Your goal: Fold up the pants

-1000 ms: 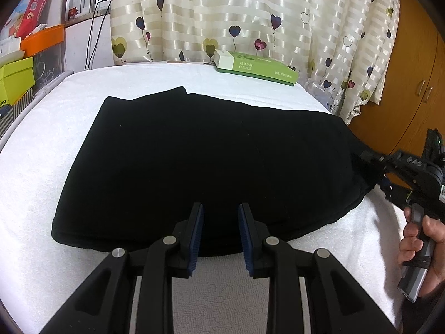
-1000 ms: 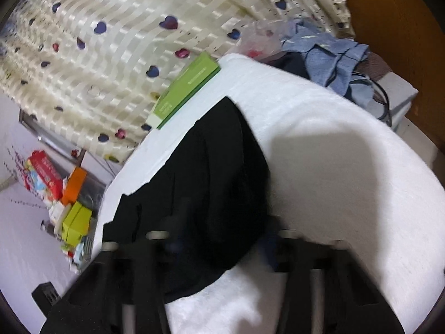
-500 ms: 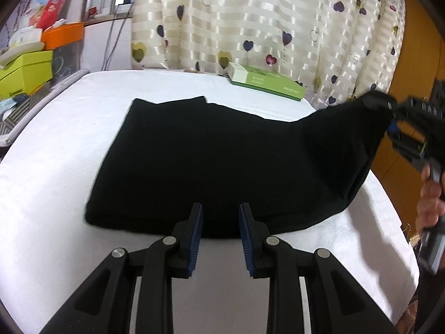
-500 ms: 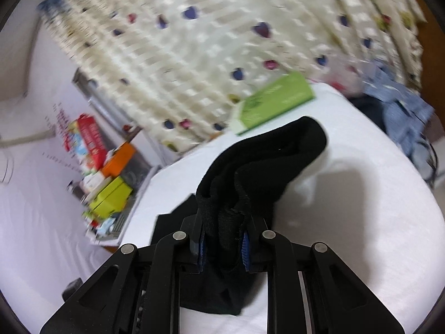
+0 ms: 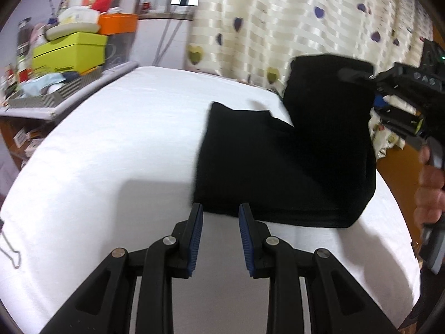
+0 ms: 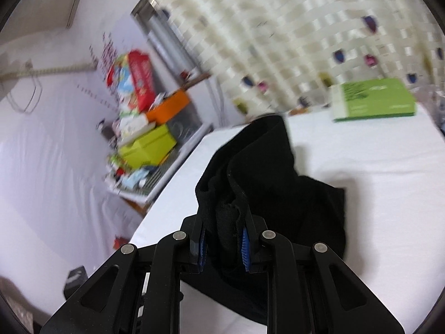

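Pants (image 6: 267, 183) pinched in right tool (image 6: 222, 239) (lifted).

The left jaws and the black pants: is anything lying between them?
Nothing: in the left wrist view the open left gripper sits right at the pants' near edge, over bare white sheet.

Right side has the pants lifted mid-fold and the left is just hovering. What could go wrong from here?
1. The right gripper pinches only a bunched edge of the black pants; it might slip out mid-swing.
2. The left gripper is open at the near hem, pinning nothing, so the lower layer may drag across the white cover.
3. The lifted part sags and could land creased.
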A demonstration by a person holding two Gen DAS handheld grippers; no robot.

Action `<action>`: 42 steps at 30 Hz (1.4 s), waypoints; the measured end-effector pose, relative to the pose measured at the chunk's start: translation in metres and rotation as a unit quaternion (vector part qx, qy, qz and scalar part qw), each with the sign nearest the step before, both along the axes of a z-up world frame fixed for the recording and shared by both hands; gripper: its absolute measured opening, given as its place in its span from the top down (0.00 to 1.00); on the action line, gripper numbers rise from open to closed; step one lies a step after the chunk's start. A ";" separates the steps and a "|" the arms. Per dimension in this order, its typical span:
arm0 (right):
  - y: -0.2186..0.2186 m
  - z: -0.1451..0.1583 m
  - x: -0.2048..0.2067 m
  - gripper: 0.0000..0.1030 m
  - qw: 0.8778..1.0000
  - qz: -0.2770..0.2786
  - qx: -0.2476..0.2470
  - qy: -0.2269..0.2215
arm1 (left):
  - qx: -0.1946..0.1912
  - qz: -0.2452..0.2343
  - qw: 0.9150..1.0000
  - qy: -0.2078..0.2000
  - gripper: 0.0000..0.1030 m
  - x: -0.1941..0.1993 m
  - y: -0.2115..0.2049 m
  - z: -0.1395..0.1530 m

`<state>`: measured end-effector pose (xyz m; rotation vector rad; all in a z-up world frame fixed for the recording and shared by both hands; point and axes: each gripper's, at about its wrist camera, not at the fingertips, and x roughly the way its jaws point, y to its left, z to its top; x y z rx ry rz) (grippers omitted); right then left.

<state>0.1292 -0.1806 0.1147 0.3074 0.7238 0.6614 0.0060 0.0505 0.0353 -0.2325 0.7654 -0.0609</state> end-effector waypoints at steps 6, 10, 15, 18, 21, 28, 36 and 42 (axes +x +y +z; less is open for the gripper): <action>0.072 -0.053 -0.002 0.79 0.995 0.072 -0.061 0.043 | -0.003 0.033 0.999 0.004 0.72 -0.008 0.029 -0.005; 0.098 -0.081 -0.008 0.66 0.986 0.106 -0.117 0.062 | -0.006 0.046 0.999 0.001 0.72 -0.012 0.043 -0.003; 0.080 -0.058 -0.027 0.52 0.987 0.143 -0.058 0.033 | -0.008 0.046 0.999 -0.015 0.72 -0.013 0.047 0.008; 0.050 -0.043 -0.040 0.52 0.991 0.133 -0.022 -0.003 | -0.009 0.032 0.999 -0.029 0.72 -0.011 0.043 0.019; 0.012 -0.044 -0.047 0.73 0.997 0.061 -0.049 -0.020 | -0.010 0.009 0.999 -0.042 0.72 -0.003 0.030 0.028; -0.037 -0.094 -0.035 0.95 0.993 -0.014 -0.105 0.047 | 0.004 -0.079 0.995 -0.052 0.72 0.026 -0.028 0.029; -0.046 -0.072 -0.025 0.94 0.994 -0.012 -0.100 0.032 | 0.008 -0.088 0.996 -0.019 0.72 0.043 -0.033 0.002; -0.030 -0.066 0.020 0.92 0.993 -0.010 -0.119 0.020 | 0.020 -0.086 0.996 -0.023 0.72 0.061 -0.032 0.017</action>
